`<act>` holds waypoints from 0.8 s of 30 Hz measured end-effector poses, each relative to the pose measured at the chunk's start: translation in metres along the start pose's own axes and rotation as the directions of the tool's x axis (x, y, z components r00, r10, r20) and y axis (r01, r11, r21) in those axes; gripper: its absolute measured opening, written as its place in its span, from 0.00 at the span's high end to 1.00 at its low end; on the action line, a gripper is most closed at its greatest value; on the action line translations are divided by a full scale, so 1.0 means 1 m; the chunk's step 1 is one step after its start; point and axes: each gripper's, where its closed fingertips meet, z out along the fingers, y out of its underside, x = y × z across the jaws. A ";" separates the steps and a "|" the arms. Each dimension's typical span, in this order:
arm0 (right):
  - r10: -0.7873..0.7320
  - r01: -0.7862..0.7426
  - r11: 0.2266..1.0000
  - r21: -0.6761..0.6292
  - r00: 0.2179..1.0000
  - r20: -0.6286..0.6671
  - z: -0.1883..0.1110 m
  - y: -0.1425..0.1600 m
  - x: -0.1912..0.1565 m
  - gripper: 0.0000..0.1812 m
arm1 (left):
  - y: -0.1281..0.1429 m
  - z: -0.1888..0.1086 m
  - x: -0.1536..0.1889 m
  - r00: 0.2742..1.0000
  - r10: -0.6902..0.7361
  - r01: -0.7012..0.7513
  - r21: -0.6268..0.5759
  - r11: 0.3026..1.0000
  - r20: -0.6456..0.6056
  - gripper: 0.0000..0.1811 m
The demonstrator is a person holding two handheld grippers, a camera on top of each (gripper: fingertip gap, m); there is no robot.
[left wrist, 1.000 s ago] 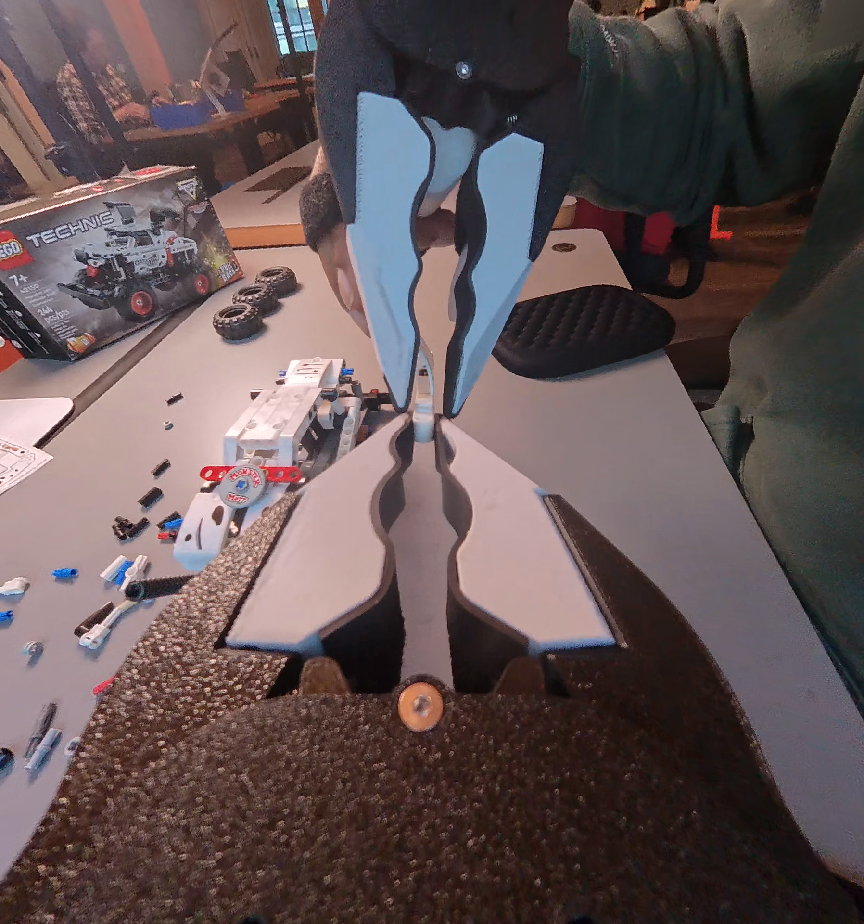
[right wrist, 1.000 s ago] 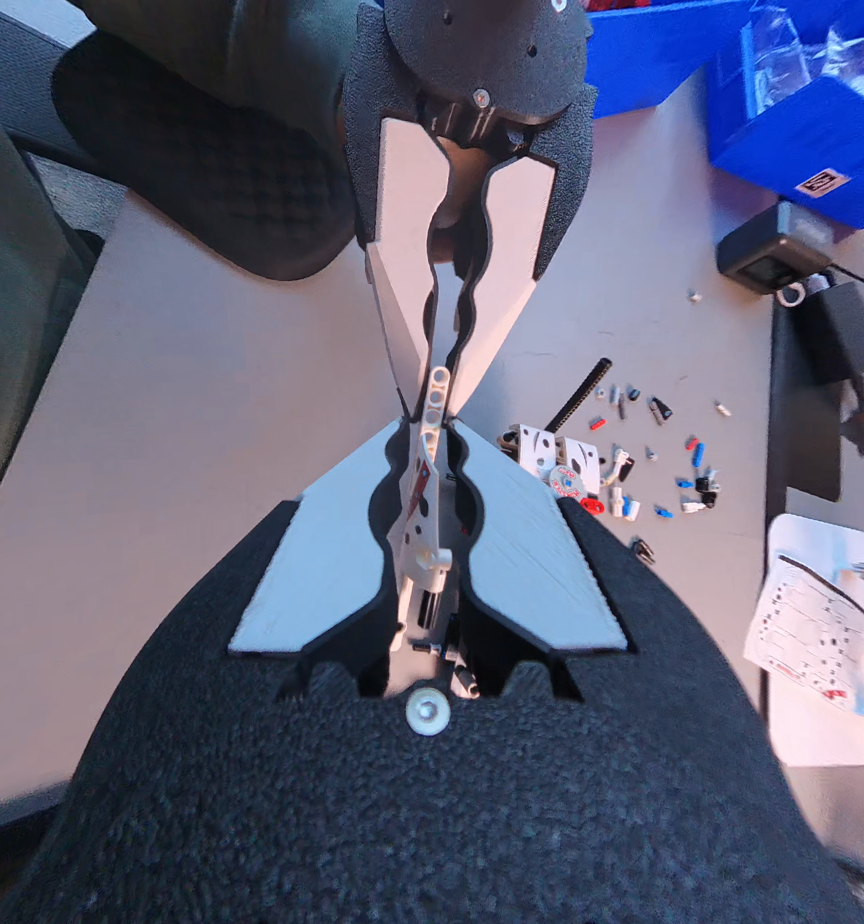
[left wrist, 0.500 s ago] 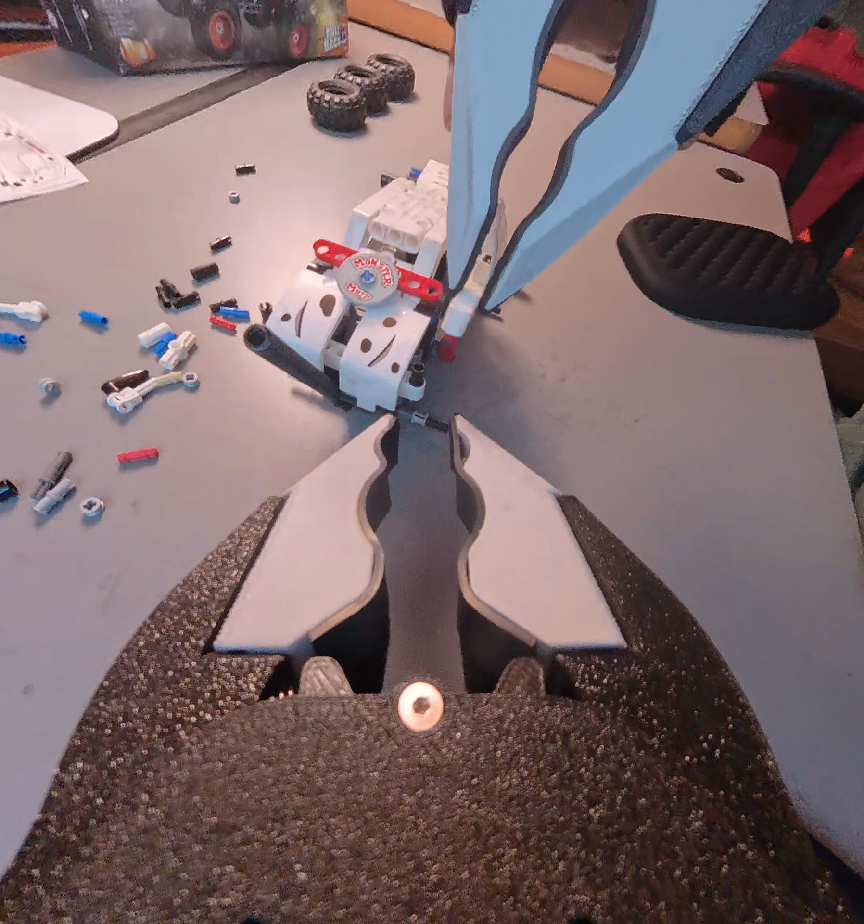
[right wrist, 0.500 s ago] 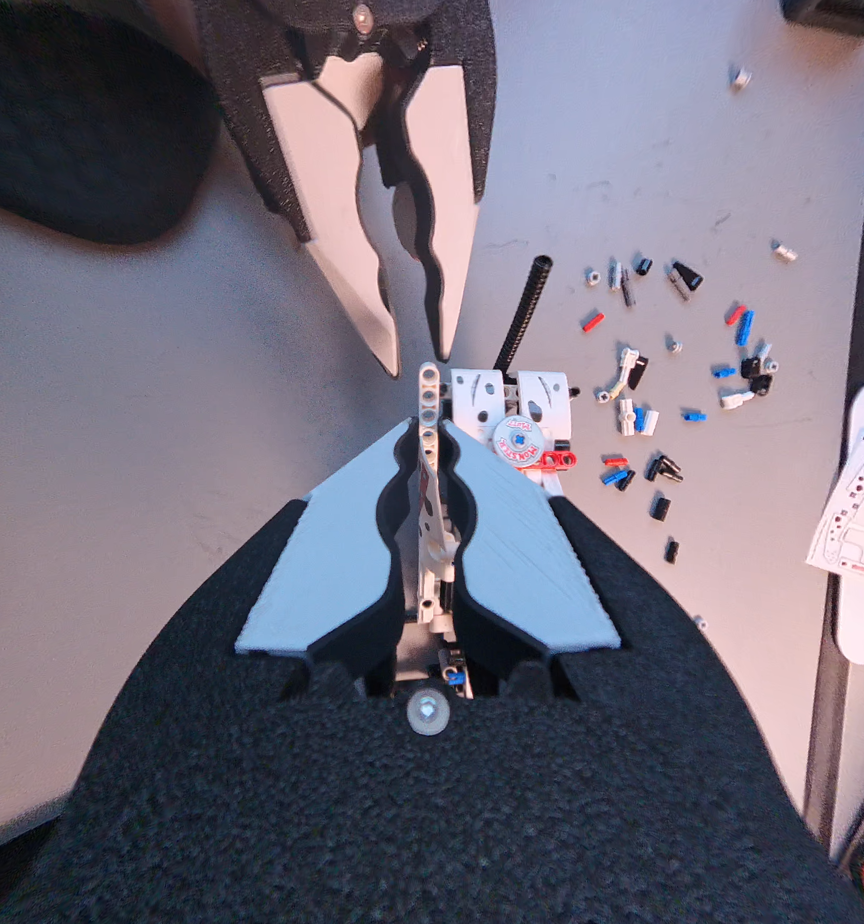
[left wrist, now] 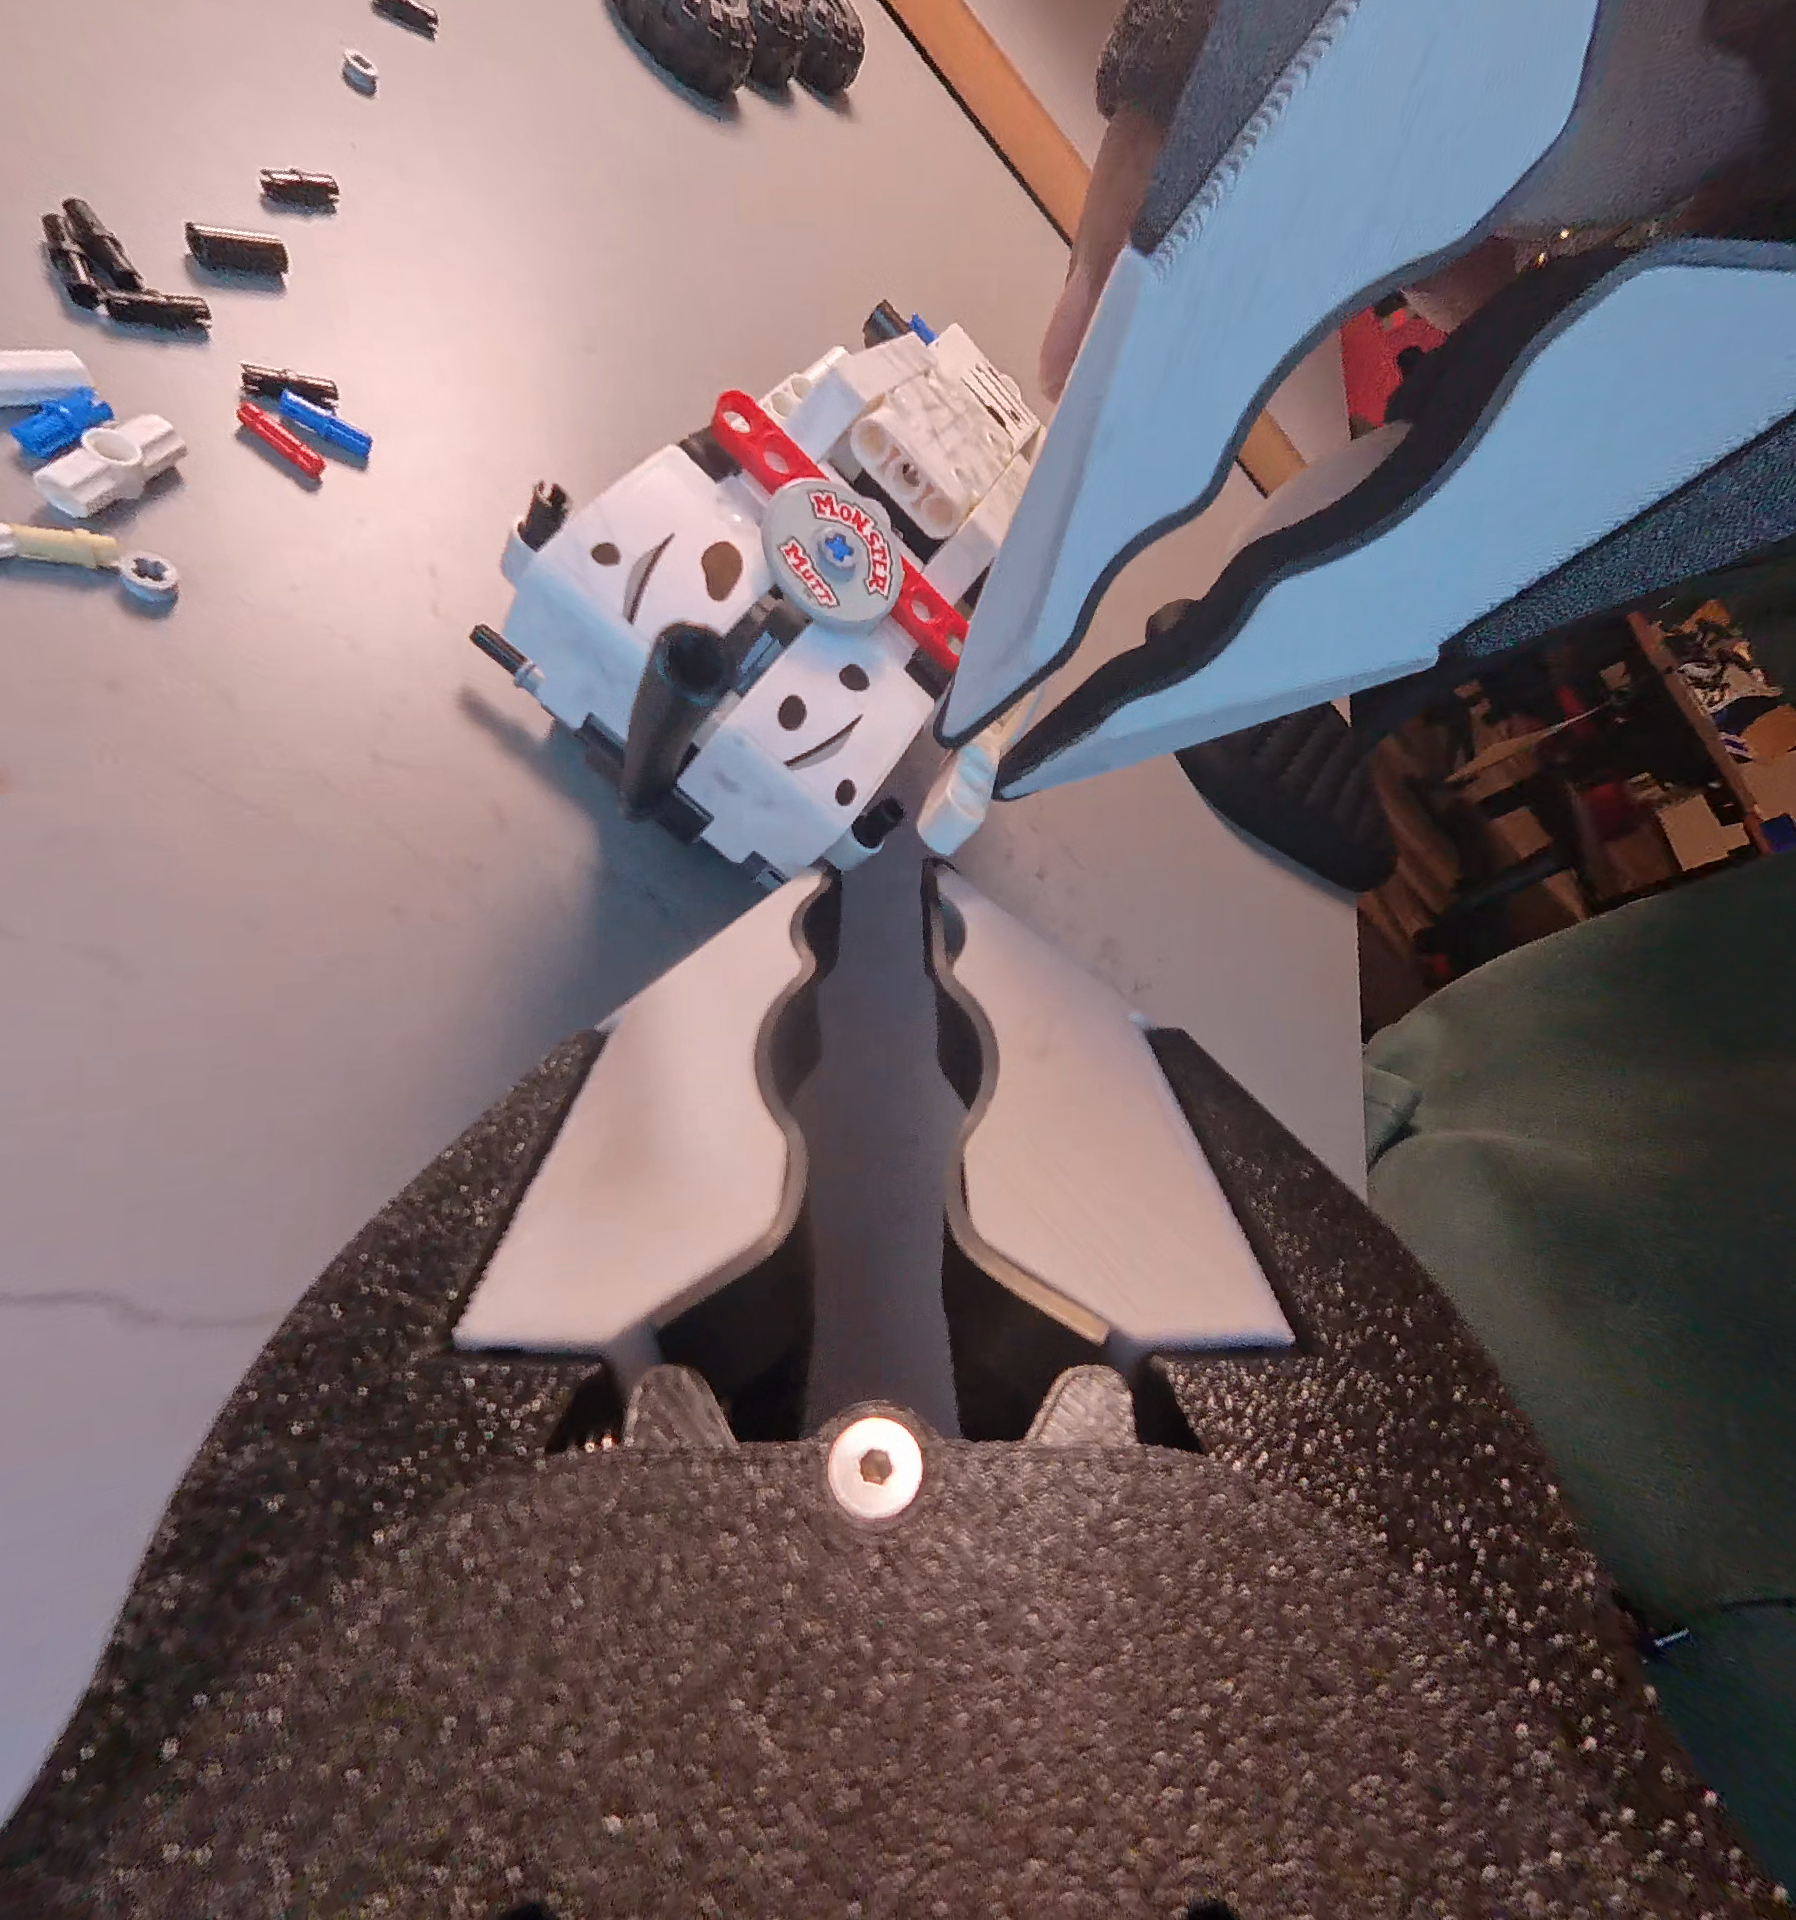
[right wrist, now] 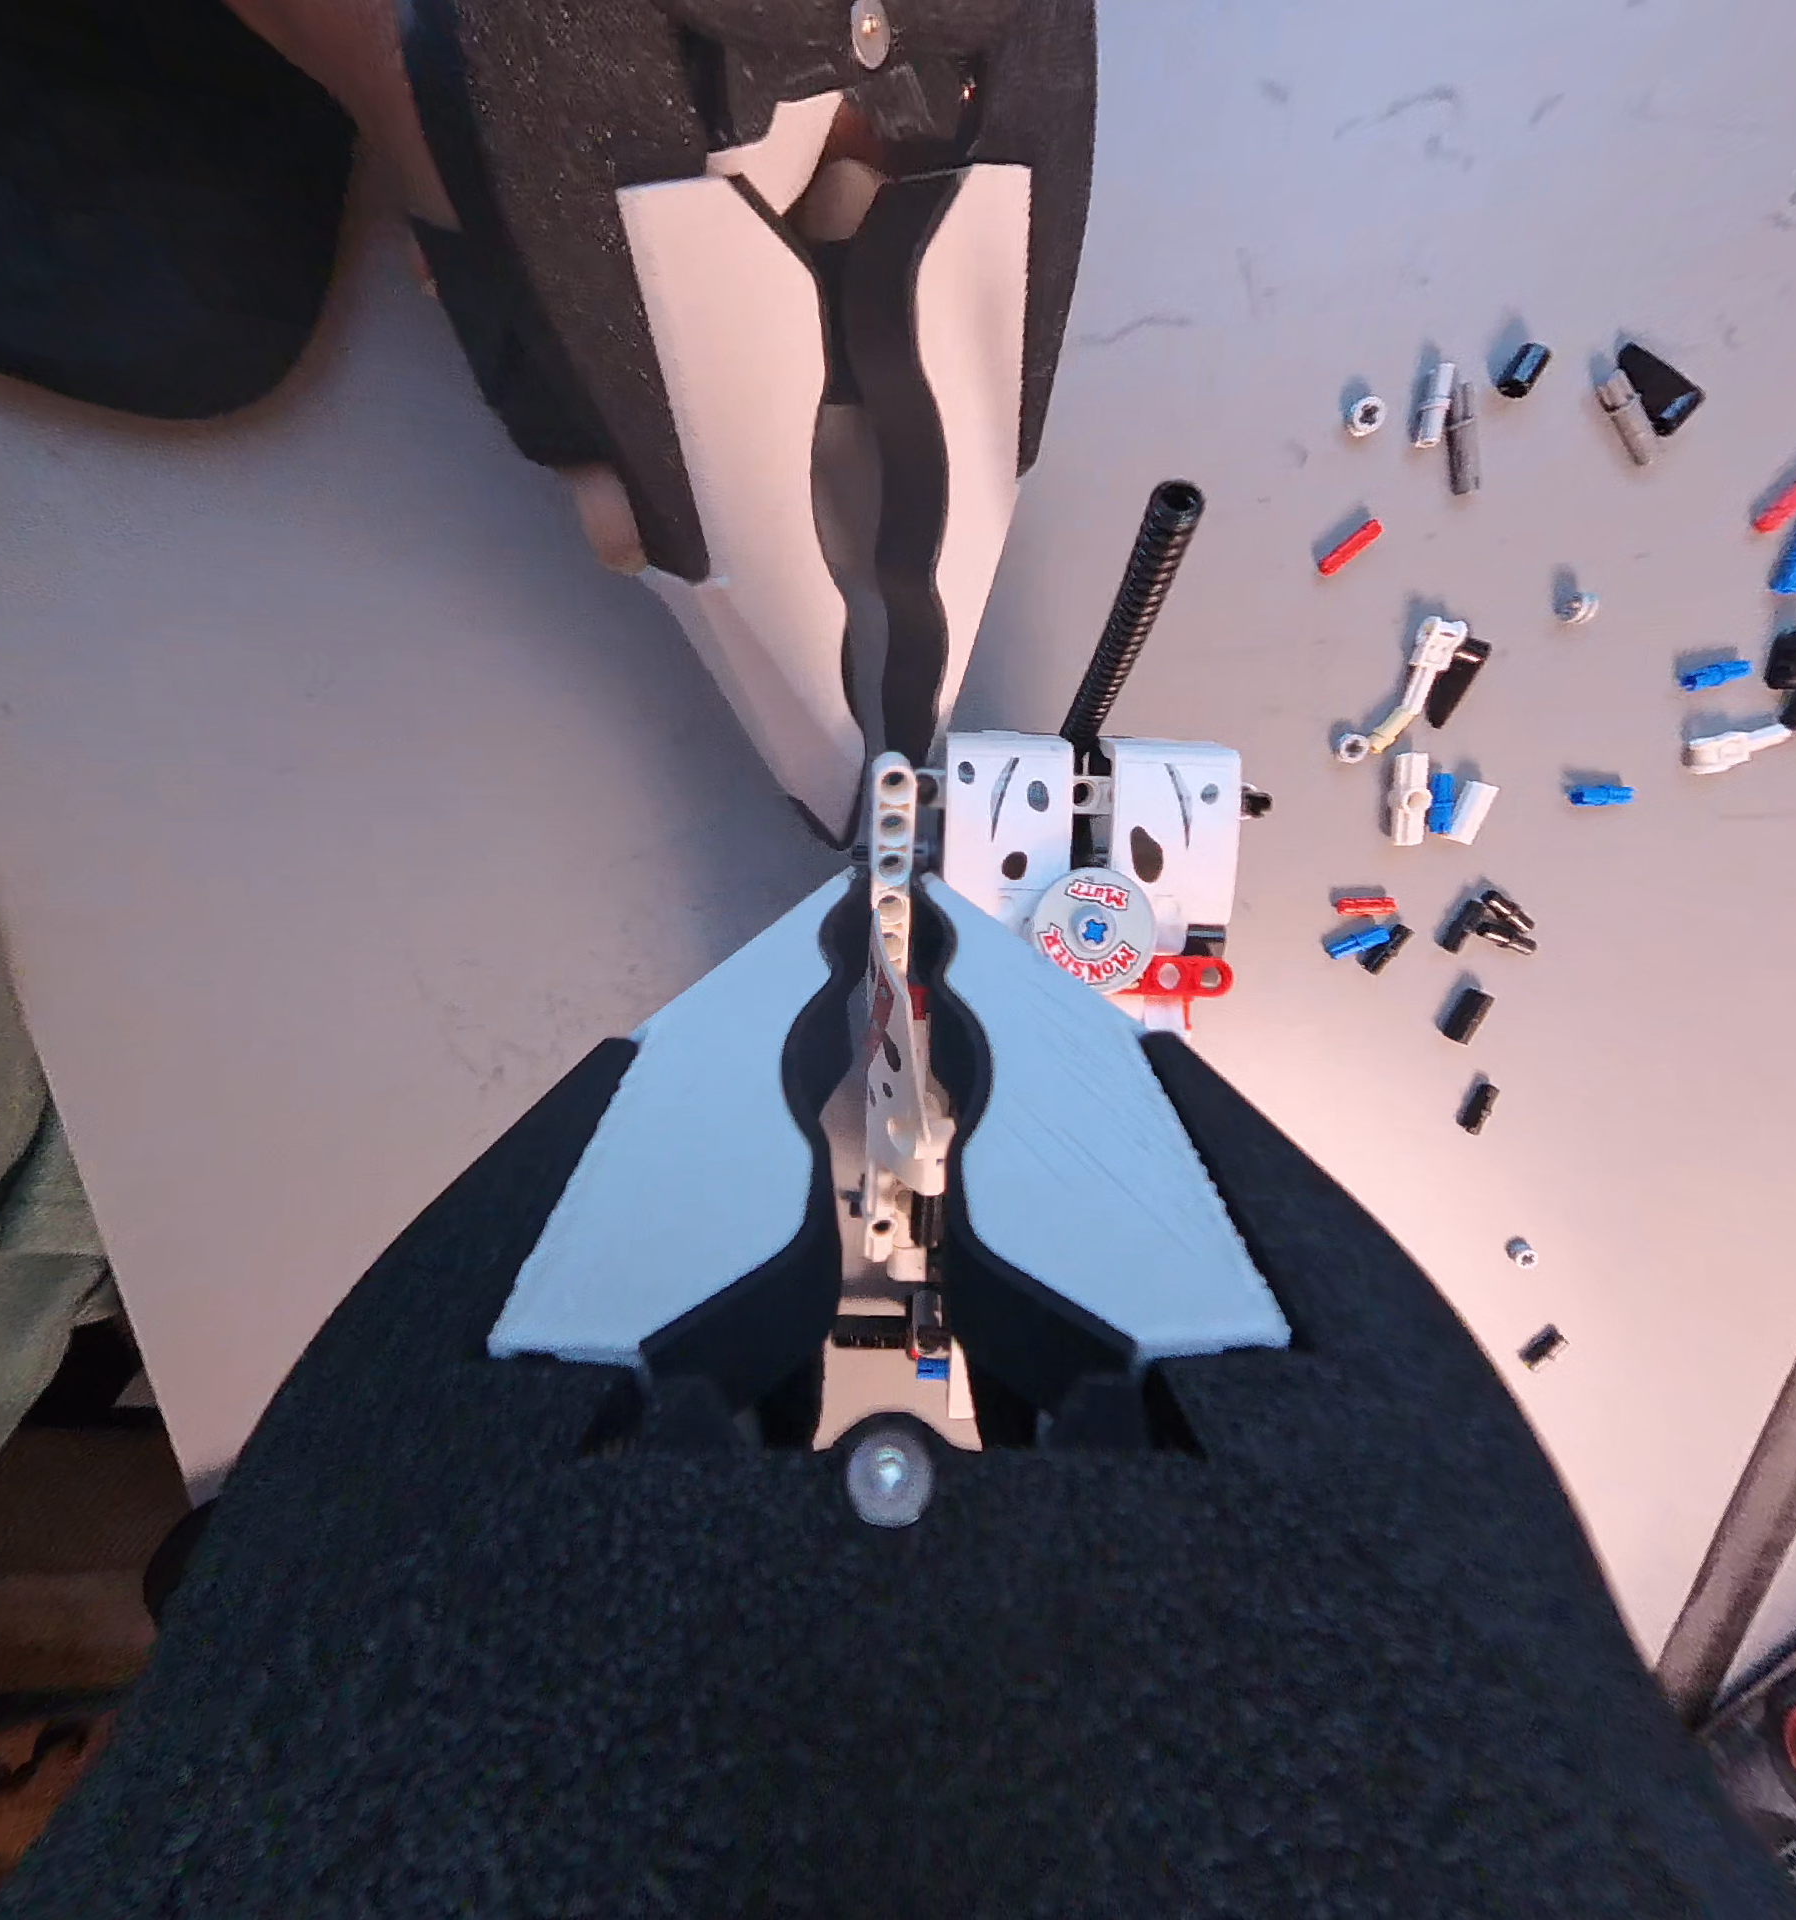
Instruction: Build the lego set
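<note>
side panel [right wrist: 894, 997] clamped in right gripper [right wrist: 889, 883], now lowered flush beside truck body [right wrist: 1091, 821], 1 o'clock of tips | left gripper [left wrist: 878, 883] empty, parted, drawn closer, 6 o'clock | table [left wrist: 198, 935] | panel looks ready to press on

Your left gripper [left wrist: 878, 883] faces the truck body [left wrist: 738, 665] at 11 o'clock, right gripper [left wrist: 977, 753] crowding in at 1. Loose pins [left wrist: 291, 416] clutter the table [left wrist: 250, 935] at 10; bare surface lies at 8 to 9.
</note>
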 end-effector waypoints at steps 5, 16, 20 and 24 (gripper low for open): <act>0.010 -0.010 0.999 -0.050 1.000 0.006 0.003 0.001 -0.001 0.97 | 0.007 -0.011 -0.008 0.990 0.105 -0.102 -0.038 0.994 0.097 0.94; -0.003 0.002 1.000 0.021 0.999 0.041 0.001 -0.003 -0.015 0.96 | -0.005 -0.020 0.022 0.917 0.392 -0.396 0.050 0.917 0.073 1.00; -0.023 0.021 0.991 0.134 1.000 0.011 -0.006 -0.012 -0.021 0.96 | -0.010 -0.024 0.027 0.942 0.335 -0.334 0.120 0.935 0.014 1.00; -0.012 0.017 0.980 0.197 1.000 -0.026 -0.003 -0.007 -0.027 0.97 | -0.001 -0.023 0.028 0.938 0.344 -0.341 0.081 0.937 -0.031 0.98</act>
